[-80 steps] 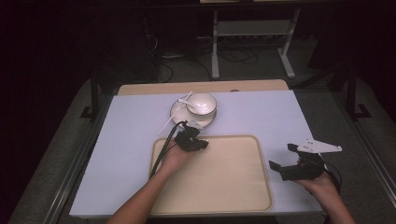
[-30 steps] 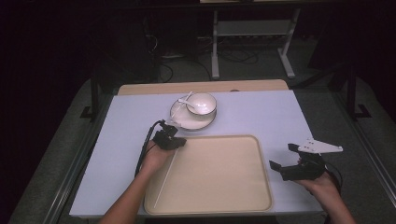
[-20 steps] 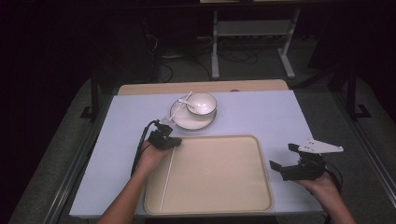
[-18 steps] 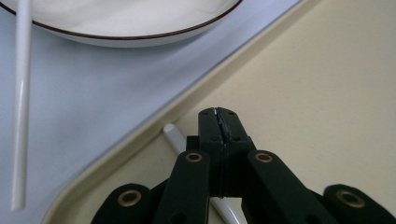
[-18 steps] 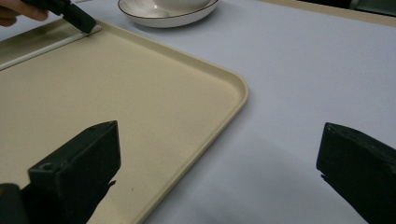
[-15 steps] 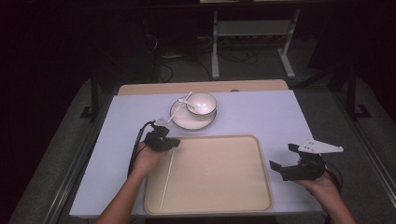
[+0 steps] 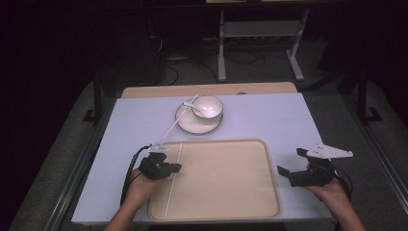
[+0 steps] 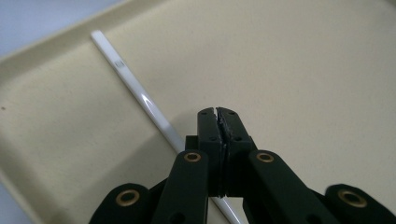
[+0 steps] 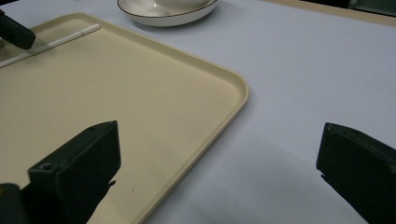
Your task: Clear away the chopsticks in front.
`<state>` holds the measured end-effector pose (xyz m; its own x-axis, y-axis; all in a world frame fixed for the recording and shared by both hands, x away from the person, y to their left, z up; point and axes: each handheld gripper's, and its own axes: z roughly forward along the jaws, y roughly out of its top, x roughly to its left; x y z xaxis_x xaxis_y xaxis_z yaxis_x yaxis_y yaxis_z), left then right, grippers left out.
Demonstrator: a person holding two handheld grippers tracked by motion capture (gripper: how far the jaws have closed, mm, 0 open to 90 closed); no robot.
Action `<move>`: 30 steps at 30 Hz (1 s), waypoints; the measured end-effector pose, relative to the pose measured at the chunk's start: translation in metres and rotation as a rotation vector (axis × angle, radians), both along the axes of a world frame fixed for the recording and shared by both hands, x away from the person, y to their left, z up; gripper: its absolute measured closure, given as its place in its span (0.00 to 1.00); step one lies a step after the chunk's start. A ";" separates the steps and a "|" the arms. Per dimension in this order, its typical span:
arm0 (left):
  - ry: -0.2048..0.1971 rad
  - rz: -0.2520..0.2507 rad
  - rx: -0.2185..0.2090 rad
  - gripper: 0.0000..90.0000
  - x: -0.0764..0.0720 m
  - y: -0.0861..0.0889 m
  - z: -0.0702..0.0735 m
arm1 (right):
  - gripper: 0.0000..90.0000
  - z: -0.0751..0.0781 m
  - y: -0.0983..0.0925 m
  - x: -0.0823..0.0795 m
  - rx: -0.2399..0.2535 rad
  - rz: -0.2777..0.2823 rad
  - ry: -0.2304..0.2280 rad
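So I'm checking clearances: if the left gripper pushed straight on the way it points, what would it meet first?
Probably the tray floor; the left gripper is shut and angled down above it, beside the chopstick.

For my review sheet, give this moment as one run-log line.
left claw: shut, empty, above thin white chopstick | chopstick: flat in beige plastic tray, left side | right claw: open, right of tray

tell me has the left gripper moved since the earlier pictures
Yes: the left gripper has slid from near the plate to the tray's left rim, toward the person.
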<state>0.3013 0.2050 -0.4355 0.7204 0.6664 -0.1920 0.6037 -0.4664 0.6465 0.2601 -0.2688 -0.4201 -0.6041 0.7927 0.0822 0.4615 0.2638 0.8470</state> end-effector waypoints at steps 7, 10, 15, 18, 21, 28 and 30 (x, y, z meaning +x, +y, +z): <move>-0.012 0.000 0.070 0.98 0.005 -0.002 -0.006 | 0.00 0.000 0.002 0.000 -0.003 0.006 -0.001; -0.015 0.005 0.078 0.98 0.006 0.001 -0.006 | 0.00 0.000 0.001 0.000 -0.004 0.005 0.002; -0.010 0.020 0.078 0.98 0.008 0.004 -0.005 | 0.00 0.000 0.001 0.000 -0.004 0.007 0.001; -0.011 0.029 0.080 0.98 0.009 0.007 -0.005 | 0.00 0.000 0.001 0.000 -0.004 0.006 0.000; -0.015 0.044 0.082 0.98 0.011 0.010 -0.005 | 0.00 0.000 0.001 0.000 -0.004 0.005 0.001; -0.018 0.084 0.077 0.98 0.018 0.020 -0.006 | 0.00 0.000 0.002 0.000 -0.005 0.005 0.003; -0.017 0.096 0.077 0.98 0.018 0.022 -0.006 | 0.00 0.000 0.002 0.001 -0.005 0.006 0.000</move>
